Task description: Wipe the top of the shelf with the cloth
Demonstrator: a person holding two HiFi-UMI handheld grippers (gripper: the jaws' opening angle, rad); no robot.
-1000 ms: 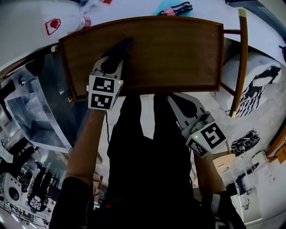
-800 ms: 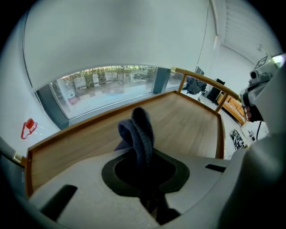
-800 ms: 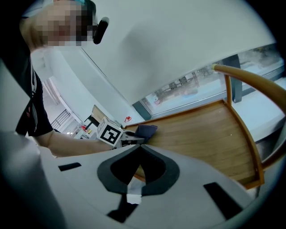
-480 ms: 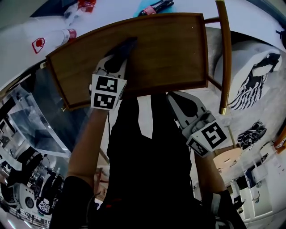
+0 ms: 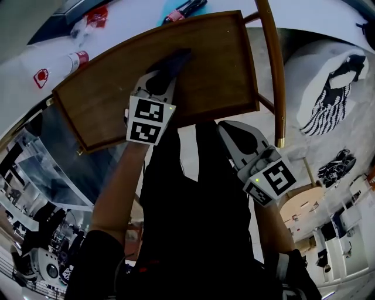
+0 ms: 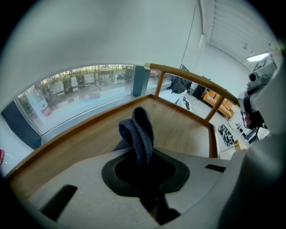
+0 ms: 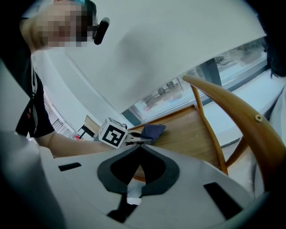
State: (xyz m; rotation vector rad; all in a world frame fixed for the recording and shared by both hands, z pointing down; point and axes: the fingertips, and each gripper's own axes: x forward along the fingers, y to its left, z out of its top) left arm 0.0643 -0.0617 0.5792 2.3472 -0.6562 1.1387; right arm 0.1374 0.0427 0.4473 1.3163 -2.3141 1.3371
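Observation:
The wooden shelf top spans the upper middle of the head view. A dark blue cloth lies pressed on it, bunched between the jaws of my left gripper, which is shut on it. In the left gripper view the cloth folds up out of the jaws over the shelf top. My right gripper hangs below the shelf's near edge, shut and holding nothing. The right gripper view shows the cloth and the left gripper's marker cube on the shelf.
A curved wooden rail runs along the shelf's right side. Behind the shelf a white surface holds a bottle and a small dark tool. A glass panel stands at the left. My own legs in dark trousers are below.
The left gripper has slid the cloth rightward and a little farther along the shelf top. The head view has swung, so the shelf looks tilted. The right gripper has stayed put.

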